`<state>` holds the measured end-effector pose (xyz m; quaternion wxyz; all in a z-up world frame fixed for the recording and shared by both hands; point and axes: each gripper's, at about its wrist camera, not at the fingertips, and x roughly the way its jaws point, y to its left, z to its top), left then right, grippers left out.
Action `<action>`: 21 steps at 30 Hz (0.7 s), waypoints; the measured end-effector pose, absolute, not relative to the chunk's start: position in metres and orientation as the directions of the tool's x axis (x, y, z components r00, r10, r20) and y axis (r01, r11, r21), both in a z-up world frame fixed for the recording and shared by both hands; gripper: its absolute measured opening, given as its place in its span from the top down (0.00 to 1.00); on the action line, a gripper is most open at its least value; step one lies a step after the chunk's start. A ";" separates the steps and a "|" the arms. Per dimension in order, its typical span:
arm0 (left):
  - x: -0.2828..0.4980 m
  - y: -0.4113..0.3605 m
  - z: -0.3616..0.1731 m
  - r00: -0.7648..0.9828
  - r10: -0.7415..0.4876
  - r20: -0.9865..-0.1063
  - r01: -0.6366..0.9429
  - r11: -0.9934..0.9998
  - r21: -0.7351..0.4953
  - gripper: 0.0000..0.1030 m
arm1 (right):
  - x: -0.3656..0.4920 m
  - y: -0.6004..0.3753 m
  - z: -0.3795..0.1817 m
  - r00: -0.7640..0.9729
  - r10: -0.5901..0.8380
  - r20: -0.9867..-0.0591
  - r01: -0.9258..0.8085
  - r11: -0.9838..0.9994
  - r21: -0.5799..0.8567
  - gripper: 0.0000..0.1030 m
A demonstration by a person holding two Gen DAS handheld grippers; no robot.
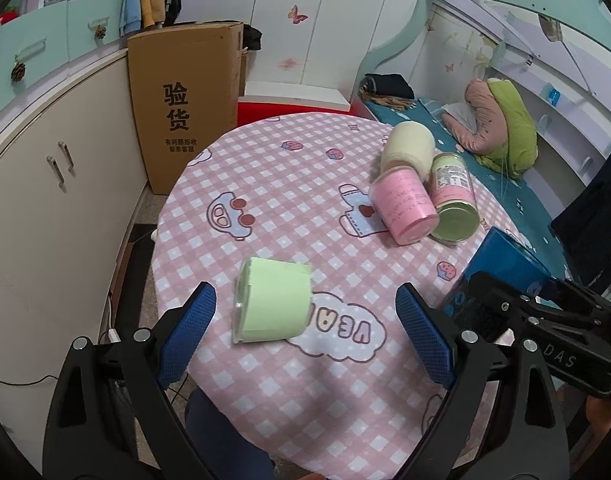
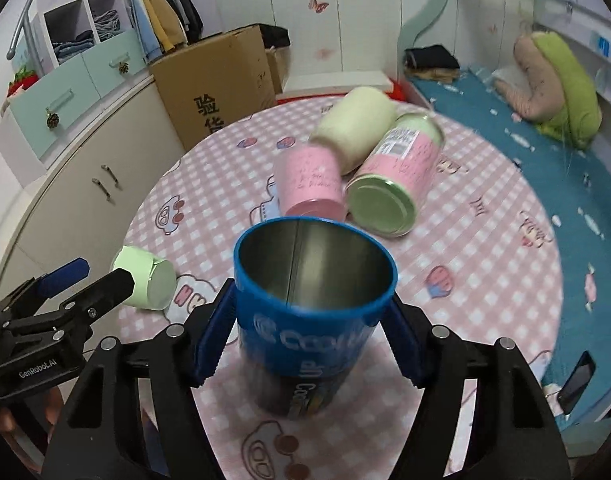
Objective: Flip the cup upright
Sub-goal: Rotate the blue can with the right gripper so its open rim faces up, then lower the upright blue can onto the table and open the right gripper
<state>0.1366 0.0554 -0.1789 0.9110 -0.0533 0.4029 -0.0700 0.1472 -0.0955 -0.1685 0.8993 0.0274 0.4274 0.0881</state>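
A blue metal cup (image 2: 309, 320) stands upright, mouth up, on the pink checked table (image 2: 485, 280). My right gripper (image 2: 305, 336) is shut on the blue cup just below its rim. The cup shows at the right edge of the left wrist view (image 1: 501, 264). A light green cup (image 1: 273, 304) lies on its side between the fingers of my left gripper (image 1: 305, 332), which is open and hovers over it without touching. That green cup also shows in the right wrist view (image 2: 149, 280).
A pink cup (image 1: 403, 208), a pink-and-green can (image 1: 453, 200) and a cream cup (image 1: 407, 148) lie on their sides together at the table's far right. A cardboard box (image 1: 185, 100) and cabinets stand left. A bed (image 1: 517, 184) lies right.
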 end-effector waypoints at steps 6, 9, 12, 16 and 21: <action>0.136 0.047 -0.177 0.668 -0.168 -0.725 0.095 0.985 -0.141 0.11 | 0.143 -0.099 -0.169 0.636 0.143 -0.758 -0.131 0.988 0.076 0.36; 0.137 0.044 -0.178 0.665 -0.161 -0.730 0.094 0.987 -0.132 0.11 | 0.138 -0.098 -0.165 0.649 0.096 -0.754 -0.125 0.992 0.019 0.36; 0.137 0.042 -0.179 0.659 -0.159 -0.735 0.093 0.987 -0.131 0.11 | 0.136 -0.099 -0.165 0.646 0.101 -0.757 -0.135 0.991 0.017 0.36; 0.136 0.041 -0.179 0.657 -0.151 -0.739 0.092 0.989 -0.120 0.11 | 0.132 -0.098 -0.169 0.641 0.106 -0.761 -0.141 0.990 0.020 0.36; 0.132 0.042 -0.173 0.666 -0.145 -0.732 0.087 0.989 -0.117 0.11 | 0.126 -0.097 -0.165 0.642 0.132 -0.755 -0.151 0.988 0.044 0.35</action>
